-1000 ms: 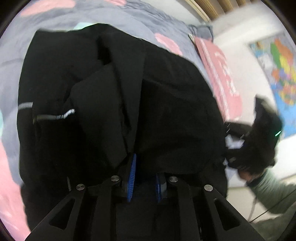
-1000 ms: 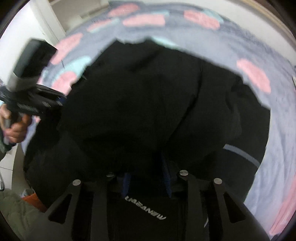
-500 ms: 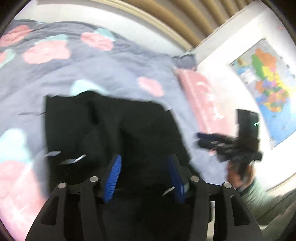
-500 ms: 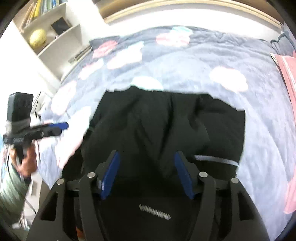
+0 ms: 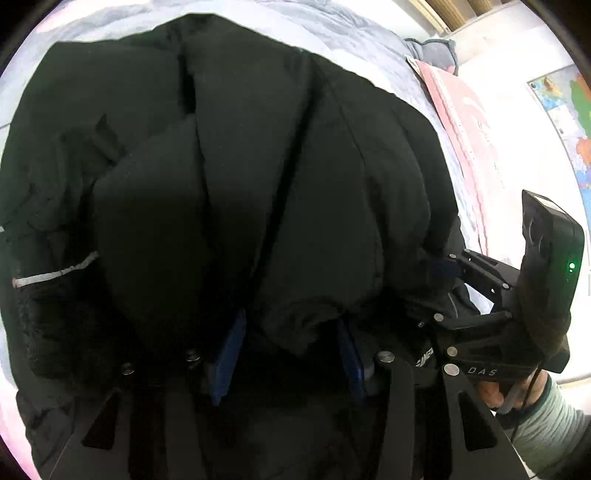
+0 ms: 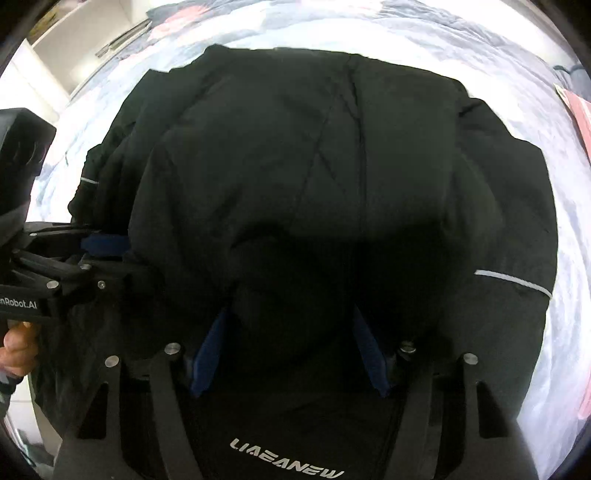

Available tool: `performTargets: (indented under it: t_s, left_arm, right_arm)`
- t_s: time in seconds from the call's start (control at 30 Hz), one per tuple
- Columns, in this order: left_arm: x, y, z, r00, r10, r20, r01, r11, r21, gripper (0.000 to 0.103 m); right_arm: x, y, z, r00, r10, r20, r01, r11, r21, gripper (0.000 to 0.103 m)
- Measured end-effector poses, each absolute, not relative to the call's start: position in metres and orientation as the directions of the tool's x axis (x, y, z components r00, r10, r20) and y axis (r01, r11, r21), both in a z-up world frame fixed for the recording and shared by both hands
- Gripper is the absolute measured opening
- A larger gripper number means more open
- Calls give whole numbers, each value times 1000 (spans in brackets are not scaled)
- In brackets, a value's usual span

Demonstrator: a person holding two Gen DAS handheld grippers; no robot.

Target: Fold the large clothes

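My left fingers [image 5: 288, 354] and right fingers [image 6: 288, 350], both spread and just opened, straddle the jacket [image 5: 258, 166]'s near edge unclamped; it looks bulky, soft, slippery, so I grip thick hem.

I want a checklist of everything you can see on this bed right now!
Surface: bed with grey quilt printed with pink patches.
Job's things: bulky black padded jacket, folded into a thick heap, grey reflective stripe on one side.
Clutter: pink pillow beside the jacket.
Grippers: left gripper and right gripper, blue pads spread, jacket bulging between them; firm grip cannot be told. Jaws have just been opening.
Cables: thin dark cord by the sleeve.
Surroundings: colourful wall map, white shelf.
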State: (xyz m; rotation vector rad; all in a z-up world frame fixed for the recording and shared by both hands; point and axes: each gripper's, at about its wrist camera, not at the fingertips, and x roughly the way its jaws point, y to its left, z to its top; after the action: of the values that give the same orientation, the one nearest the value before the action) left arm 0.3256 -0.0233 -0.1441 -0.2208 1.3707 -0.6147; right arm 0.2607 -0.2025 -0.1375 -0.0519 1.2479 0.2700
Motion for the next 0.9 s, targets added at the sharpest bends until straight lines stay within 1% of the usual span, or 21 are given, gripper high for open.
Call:
performTargets:
  t_s: [0.13,0.23,0.37,0.43,0.53,0.6,0.67,0.77,0.83,0.9]
  left_arm:
    - [312,-9,-123,87,-557,-826,310,803,-509,51]
    - [295,6,-103,123,-543,-830,318,814,-486,51]
    - [296,27,-76,202,-567,-799,309,811,-497,51]
    - [299,36,-63,242,-600,-762,299,794,-530,51]
    - [314,38,-59,289,-635,-716,278,771,-572,51]
    - [324,27,-70,297,-627,-720,270,778,-567,51]
    - [331,22,-93,280,-605,-745,260,795,-548,51]
    - [333,31,-133,249,-563,-788,230,825,-517,51]
    - [334,30,-152,241,-544,-804,227,837,-499,44]
    - [331,30,-158,269,-545,-794,268,834,-481,44]
  right_arm:
    - [248,-217,-123,276,224,-935,-222,961,165,66]
    - [230,-238,-99,278,271,-922,-206,954,219,67]
    - [222,-259,-54,378,254,-890,-180,963,199,68]
    - [233,-265,-33,434,244,-867,-172,967,187,68]
    - [260,-259,-17,477,275,-835,-194,959,205,68]
    - [283,-250,-22,486,272,-830,-210,959,191,68]
    - [292,-236,-38,481,281,-831,-230,955,190,68]
    - [300,-227,-85,422,203,-883,-221,968,117,68]
    - [298,-231,-113,391,183,-902,-212,972,105,68]
    - [292,-238,-119,420,208,-883,-212,969,128,68]
